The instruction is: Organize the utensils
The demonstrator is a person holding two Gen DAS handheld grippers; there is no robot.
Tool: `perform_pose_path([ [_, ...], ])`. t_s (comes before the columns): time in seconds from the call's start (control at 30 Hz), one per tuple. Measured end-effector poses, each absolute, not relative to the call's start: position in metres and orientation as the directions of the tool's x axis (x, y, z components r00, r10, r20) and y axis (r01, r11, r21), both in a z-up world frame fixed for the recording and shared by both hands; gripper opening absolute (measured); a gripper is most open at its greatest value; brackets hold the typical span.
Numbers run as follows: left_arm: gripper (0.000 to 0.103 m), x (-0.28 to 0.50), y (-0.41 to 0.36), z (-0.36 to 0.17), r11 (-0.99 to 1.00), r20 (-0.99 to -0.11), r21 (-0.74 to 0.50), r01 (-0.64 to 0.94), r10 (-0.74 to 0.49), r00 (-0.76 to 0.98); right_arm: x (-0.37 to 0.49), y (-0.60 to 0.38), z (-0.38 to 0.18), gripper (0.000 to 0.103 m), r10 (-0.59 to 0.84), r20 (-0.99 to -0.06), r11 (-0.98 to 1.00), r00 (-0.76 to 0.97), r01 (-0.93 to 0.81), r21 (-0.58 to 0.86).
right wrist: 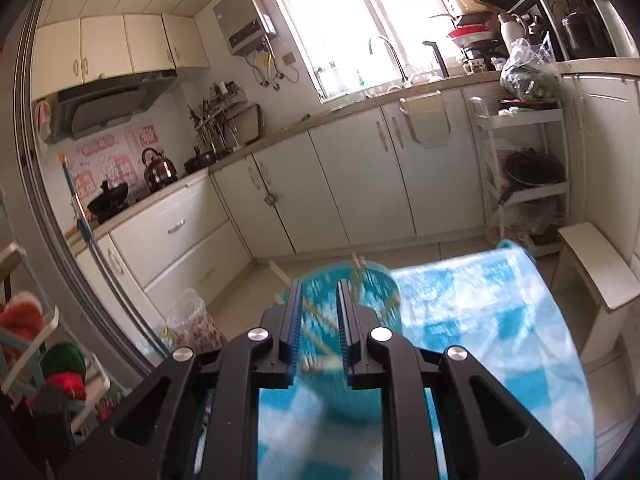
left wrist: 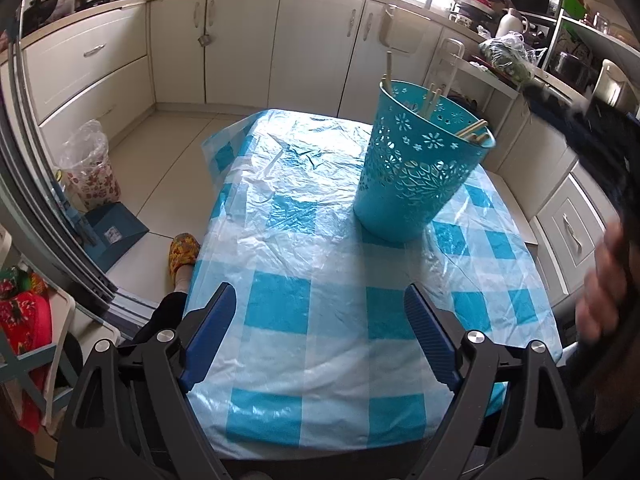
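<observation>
Chopsticks [left wrist: 474, 130] stand inside teal holder [left wrist: 420, 160] on checked table [left wrist: 320, 340]; left gripper [left wrist: 320, 320] jaws spread, empty, near side of holder; right gripper [right wrist: 318, 320] jaws narrowed, seemingly empty, blurred above holder: retreat straight up, avoid tipping it

The right gripper [right wrist: 318, 284] hangs above a blurred teal basket [right wrist: 372, 292], its two blue-lined fingers [right wrist: 294, 320] parallel with a narrow gap between them and nothing clearly gripped. Pale chopsticks [right wrist: 357, 270] poke up from the basket, which stands on a table with a blue-and-white checked cloth [right wrist: 500, 320]. Behind are white cabinets [right wrist: 360, 184], a kettle [right wrist: 159, 168] on the counter and a bright window [right wrist: 360, 20].
</observation>
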State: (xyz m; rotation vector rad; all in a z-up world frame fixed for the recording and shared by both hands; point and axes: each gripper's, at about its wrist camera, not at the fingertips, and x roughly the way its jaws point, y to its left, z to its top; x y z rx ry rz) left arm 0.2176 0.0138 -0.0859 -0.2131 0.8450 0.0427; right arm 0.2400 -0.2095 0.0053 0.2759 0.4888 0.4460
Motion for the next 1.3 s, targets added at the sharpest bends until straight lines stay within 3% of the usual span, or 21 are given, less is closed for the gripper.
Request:
perform_pose_path([
  [0.3, 0.083, 0.193, 0.007, -0.076, 0.982, -0.735, -0.153, -0.107, -0.040, 0.677, 0.210, -0.222, -0.053, 0.028, 0.382, -0.554, 0.920, 0.740, -0.251, 0.300],
  [0.63, 0.084, 0.175, -0.002, -0.061, 0.986, -0.718, -0.143, -0.085, -0.044, 0.695, 0.281, -0.255, -0.126, 0.029, 0.219, -0.712, 0.970, 0.667, -0.072, 0.231],
  [0.97, 0.086, 0.174, -0.004, -0.052, 0.988, -0.709, -0.130, -0.083, -0.034, 0.705, 0.223, -0.239, -0.093, 0.030, 0.302, -0.662, 0.950, 0.686, -0.155, 0.273],
  [1.17, 0.095, 0.161, -0.006, -0.033, 0.988, -0.686, -0.123, -0.091, -0.018, 0.728, 0.158, -0.224, -0.037, 0.046, 0.341, -0.608, 0.938, 0.717, -0.219, 0.268],
  [1.3, 0.095, 0.142, -0.010, -0.013, 0.990, -0.667, -0.101, -0.099, 0.007, 0.745, 0.119, -0.219, 0.003, 0.060, 0.347, -0.561, 0.936, 0.752, -0.242, 0.254],
])
